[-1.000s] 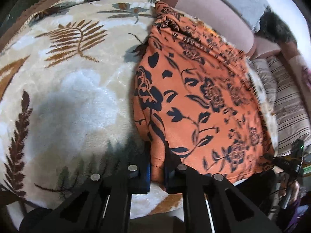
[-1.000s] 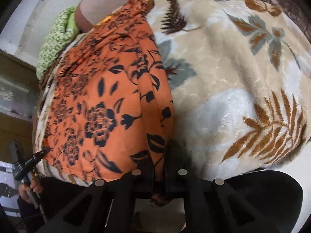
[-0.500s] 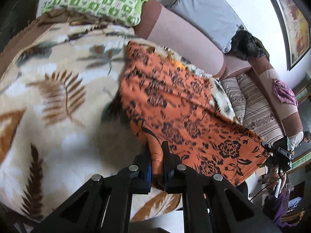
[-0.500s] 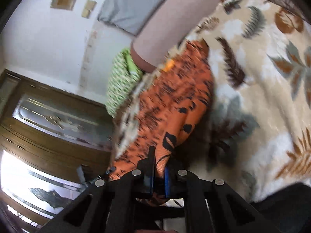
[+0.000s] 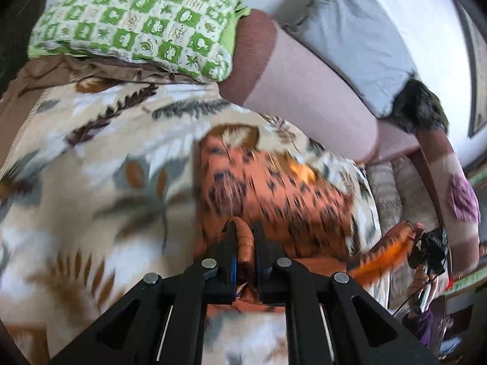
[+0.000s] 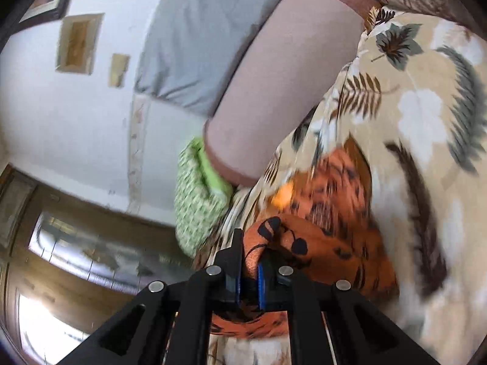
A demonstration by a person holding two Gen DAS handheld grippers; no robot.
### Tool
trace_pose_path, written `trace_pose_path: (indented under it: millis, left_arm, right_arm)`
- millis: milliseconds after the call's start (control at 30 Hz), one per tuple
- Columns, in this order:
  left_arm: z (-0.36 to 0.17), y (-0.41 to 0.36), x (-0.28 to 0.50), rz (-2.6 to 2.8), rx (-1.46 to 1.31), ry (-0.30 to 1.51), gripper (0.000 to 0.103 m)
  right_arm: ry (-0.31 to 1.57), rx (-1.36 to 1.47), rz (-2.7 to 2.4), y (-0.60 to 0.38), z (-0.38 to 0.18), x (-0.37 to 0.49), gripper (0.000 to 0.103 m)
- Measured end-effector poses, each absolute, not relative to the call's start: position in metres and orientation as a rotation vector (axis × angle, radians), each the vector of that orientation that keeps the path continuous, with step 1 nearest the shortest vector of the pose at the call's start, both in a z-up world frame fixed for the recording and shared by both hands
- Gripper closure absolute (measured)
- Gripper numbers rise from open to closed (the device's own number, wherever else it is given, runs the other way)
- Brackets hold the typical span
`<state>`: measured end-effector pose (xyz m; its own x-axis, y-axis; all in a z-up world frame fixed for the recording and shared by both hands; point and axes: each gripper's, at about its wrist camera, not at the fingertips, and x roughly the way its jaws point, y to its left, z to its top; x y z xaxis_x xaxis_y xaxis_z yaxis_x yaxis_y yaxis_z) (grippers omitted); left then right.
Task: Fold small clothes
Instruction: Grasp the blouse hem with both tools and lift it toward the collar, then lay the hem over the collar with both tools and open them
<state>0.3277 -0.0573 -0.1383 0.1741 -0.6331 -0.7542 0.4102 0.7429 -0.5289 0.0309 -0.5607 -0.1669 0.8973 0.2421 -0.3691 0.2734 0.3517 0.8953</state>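
Pinching the near edge of the orange cloth (image 5: 274, 194), the left gripper (image 5: 243, 237) has its jaws closed on a bunched roll of the fabric, which stands up between the black fingers. The right gripper (image 6: 251, 254) is clamped the same way on another bit of that edge, the cloth (image 6: 328, 243) bulging out just past its fingertips. The cloth's near side is lifted off the blanket (image 5: 91, 182) while its far part, blurred, lies on the leaf-printed pile; in the left view a strip of it stretches away to the right toward the other gripper (image 5: 429, 249), seen small at the bed's side. Past the cloth's far edge a band of bare blanket runs up to the pink bolster (image 5: 304, 91), so there is open room ahead. The green pillow (image 5: 137, 21) sits at the far left corner, and a grey pillow (image 5: 350, 45) leans against the wall behind the bolster. To the left of the cloth the blanket is wide and bare. In the right view the blanket (image 6: 426, 106) spreads open on the right.
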Motion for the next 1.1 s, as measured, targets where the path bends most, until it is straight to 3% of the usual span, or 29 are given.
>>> trace_pose_path:
  millis: [233, 333, 367, 433, 500, 567, 600, 633, 667, 800, 867, 933, 967, 1100]
  left_arm:
    - [-0.219, -0.116, 0.431, -0.603, -0.22, 1.3, 0.093]
    - [-0.252, -0.117, 0.447, -0.541, -0.277, 1.33, 0.087]
    - [-0.255, -0.113, 0.449, -0.535, -0.312, 1.316, 0.08]
    - [-0.253, -0.099, 0.448, -0.535, -0.4, 1.276, 0.069]
    - [-0.24, -0.083, 0.443, -0.542, -0.457, 1.215, 0.067]
    - [-0.22, -0.065, 0.433, -0.514, -0.471, 1.135, 0.048]
    - [-0.206, -0.058, 0.425, -0.483, -0.447, 1.08, 0.042]
    - [-0.193, -0.056, 0.414, -0.46, -0.398, 1.045, 0.035]
    - [-0.185, -0.057, 0.406, -0.455, -0.345, 1.031, 0.034]
    - [-0.173, -0.083, 0.352, -0.565, -0.133, 1.054, 0.026]
    - [-0.184, -0.112, 0.329, -0.604, -0.003, 1.083, 0.025]
    - [-0.205, -0.136, 0.323, -0.596, 0.083, 1.148, 0.025]
    - [-0.218, -0.147, 0.326, -0.578, 0.11, 1.19, 0.025]
    - [-0.247, -0.171, 0.355, -0.53, 0.116, 1.245, 0.025]
  right_arm:
    - [0.557, 1.357, -0.145, -0.626, -0.261, 0.135, 0.091]
    - [0.59, 1.489, -0.146, -0.641, -0.308, 0.151, 0.087]
    - [0.567, 1.511, -0.144, -0.644, -0.316, 0.149, 0.087]
    - [0.506, 1.538, -0.113, -0.648, -0.321, 0.141, 0.086]
    - [0.459, 1.501, -0.107, -0.649, -0.311, 0.129, 0.083]
    - [0.366, 1.454, -0.142, -0.653, -0.29, 0.105, 0.045]
    - [0.286, 1.461, -0.152, -0.656, -0.279, 0.09, 0.012]
    - [0.214, 1.458, -0.195, -0.656, -0.266, 0.074, 0.006]
    - [0.208, 1.419, -0.23, -0.653, -0.252, 0.066, 0.006]
    - [0.503, 1.052, -0.188, -0.598, -0.199, 0.094, 0.009]
    - [0.696, 0.888, -0.121, -0.545, -0.201, 0.122, 0.023]
    - [0.85, 0.788, -0.07, -0.5, -0.218, 0.153, 0.057]
    - [0.901, 0.73, -0.074, -0.482, -0.228, 0.164, 0.064]
    - [0.992, 0.591, -0.085, -0.447, -0.259, 0.221, 0.065]
